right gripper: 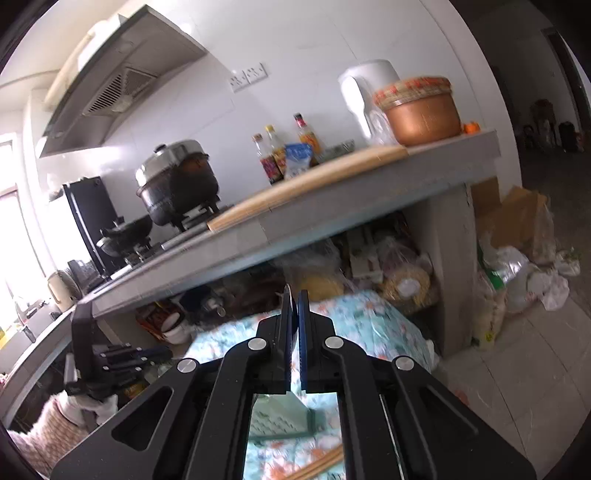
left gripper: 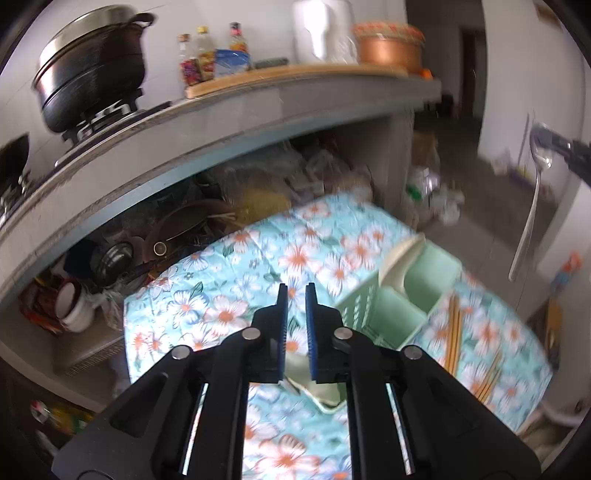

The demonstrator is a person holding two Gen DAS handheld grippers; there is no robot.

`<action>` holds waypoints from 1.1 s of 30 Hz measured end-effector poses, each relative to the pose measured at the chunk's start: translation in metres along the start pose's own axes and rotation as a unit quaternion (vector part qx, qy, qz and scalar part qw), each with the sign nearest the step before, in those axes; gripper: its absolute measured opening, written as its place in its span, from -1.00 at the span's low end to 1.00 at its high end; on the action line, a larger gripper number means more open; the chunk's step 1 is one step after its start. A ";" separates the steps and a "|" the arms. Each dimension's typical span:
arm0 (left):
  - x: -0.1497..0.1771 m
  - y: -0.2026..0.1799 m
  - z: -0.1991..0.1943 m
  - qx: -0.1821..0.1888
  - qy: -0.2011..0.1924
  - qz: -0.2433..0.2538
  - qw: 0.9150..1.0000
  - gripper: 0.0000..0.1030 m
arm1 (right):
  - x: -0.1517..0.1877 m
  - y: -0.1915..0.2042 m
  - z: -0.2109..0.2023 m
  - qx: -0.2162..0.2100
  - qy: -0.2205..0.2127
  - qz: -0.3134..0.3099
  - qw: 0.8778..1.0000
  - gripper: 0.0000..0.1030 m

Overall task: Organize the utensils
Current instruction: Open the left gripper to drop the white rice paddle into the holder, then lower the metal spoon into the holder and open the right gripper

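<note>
In the left wrist view a pale green utensil caddy (left gripper: pixel 410 291) with several compartments stands on a floral tablecloth (left gripper: pixel 236 280). Wooden chopsticks (left gripper: pixel 456 332) lie on the cloth to its right. My left gripper (left gripper: pixel 296 295) hovers above the cloth left of the caddy, jaws slightly apart and empty. At the far right my right gripper (left gripper: pixel 550 142) holds a metal spoon (left gripper: pixel 532 206) by its bowl, handle hanging down. In the right wrist view my right gripper (right gripper: pixel 294 299) is shut on the spoon's bowl edge (right gripper: pixel 291 295). The caddy (right gripper: pixel 277 417) and chopsticks (right gripper: pixel 317 465) show below it.
A grey counter (left gripper: pixel 229 107) carries a black lidded pot (left gripper: pixel 92 70) on a stove, sauce bottles (left gripper: pixel 207 55), a white appliance (left gripper: pixel 325 26) and a copper bowl (left gripper: pixel 389 46). Pans and bags crowd the shelf underneath (left gripper: pixel 184 229). Bags lie on the tiled floor (right gripper: pixel 524 280).
</note>
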State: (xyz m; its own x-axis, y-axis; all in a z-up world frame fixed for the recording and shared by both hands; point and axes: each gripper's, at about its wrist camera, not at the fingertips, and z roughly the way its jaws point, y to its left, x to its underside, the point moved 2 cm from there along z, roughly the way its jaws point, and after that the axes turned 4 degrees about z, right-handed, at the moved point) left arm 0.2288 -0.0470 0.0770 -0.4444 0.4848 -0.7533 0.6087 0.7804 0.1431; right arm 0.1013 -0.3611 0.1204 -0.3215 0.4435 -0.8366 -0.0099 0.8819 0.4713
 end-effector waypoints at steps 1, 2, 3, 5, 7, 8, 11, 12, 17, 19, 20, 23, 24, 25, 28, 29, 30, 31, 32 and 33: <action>0.000 0.002 -0.004 0.007 -0.015 -0.015 1.000 -0.73 | -0.005 0.004 0.000 -0.004 -0.005 -0.003 1.000 -0.94; 0.000 0.005 -0.009 0.011 -0.031 -0.030 0.999 -0.64 | -0.009 0.009 0.000 -0.009 -0.011 -0.006 1.000 -0.94; -0.001 0.008 -0.013 0.012 -0.046 -0.043 0.998 -0.49 | -0.012 0.011 0.002 -0.012 -0.013 -0.008 1.000 -0.94; 0.001 0.014 -0.028 0.017 -0.086 -0.069 0.994 -0.34 | -0.020 0.020 0.007 -0.023 -0.020 -0.016 0.999 -0.94; 0.006 0.018 -0.039 0.020 -0.113 -0.086 0.990 -0.19 | -0.022 0.027 0.014 -0.028 -0.023 -0.024 0.999 -0.94; 0.009 0.019 -0.043 0.023 -0.121 -0.092 0.988 -0.12 | -0.023 0.030 0.020 -0.030 -0.021 -0.027 0.999 -0.94; 0.024 0.021 -0.055 0.033 -0.146 -0.106 0.983 0.01 | -0.018 0.037 0.044 -0.029 -0.007 -0.037 0.999 -0.94; 0.032 0.021 -0.058 0.034 -0.151 -0.109 0.982 0.05 | -0.015 0.039 0.051 -0.023 -0.003 -0.044 0.999 -0.94; 0.066 0.018 -0.062 0.030 -0.148 -0.114 0.982 0.13 | 0.004 0.045 0.083 0.013 0.016 -0.084 0.996 -0.94; 0.078 0.017 -0.060 0.031 -0.140 -0.117 0.983 0.14 | 0.010 0.045 0.093 0.023 0.024 -0.093 0.995 -0.94; 0.084 0.015 -0.058 0.032 -0.137 -0.119 0.983 0.14 | 0.013 0.045 0.098 0.026 0.028 -0.094 0.995 -0.94; 0.098 0.013 -0.051 0.042 -0.122 -0.127 0.983 0.14 | 0.024 0.042 0.110 0.037 0.042 -0.098 0.994 -0.94; 0.103 0.012 -0.049 0.047 -0.118 -0.129 0.983 0.14 | 0.029 0.040 0.115 0.039 0.053 -0.098 0.993 -0.94; 0.106 0.010 -0.046 0.052 -0.114 -0.133 0.983 0.14 | 0.034 0.039 0.119 0.040 0.061 -0.097 0.993 -0.93; 0.114 0.005 -0.037 0.063 -0.102 -0.136 0.983 0.14 | 0.047 0.036 0.128 0.040 0.089 -0.099 0.990 -0.92; 0.116 0.002 -0.035 0.066 -0.099 -0.136 0.984 0.14 | 0.051 0.034 0.130 0.039 0.097 -0.096 0.990 -0.92; 0.117 0.000 -0.033 0.069 -0.097 -0.136 0.984 0.14 | 0.053 0.032 0.131 0.035 0.105 -0.093 0.990 -0.91; 0.118 -0.002 -0.031 0.074 -0.095 -0.137 0.983 0.14 | 0.055 0.032 0.132 0.031 0.111 -0.091 0.989 -0.91; 0.118 -0.003 -0.029 0.077 -0.094 -0.138 0.983 0.14 | 0.056 0.031 0.132 0.028 0.114 -0.089 0.989 -0.90; 0.118 -0.004 -0.028 0.080 -0.093 -0.140 0.983 0.14 | 0.057 0.031 0.131 0.025 0.117 -0.088 0.989 -0.90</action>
State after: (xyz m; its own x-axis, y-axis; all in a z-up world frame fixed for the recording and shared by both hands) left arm 0.1552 0.0181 0.0051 -0.4907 0.1686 -0.8549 0.5823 0.7933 -0.1778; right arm 0.2070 -0.2880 0.0509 -0.5301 0.2384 -0.8137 -0.0402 0.9515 0.3049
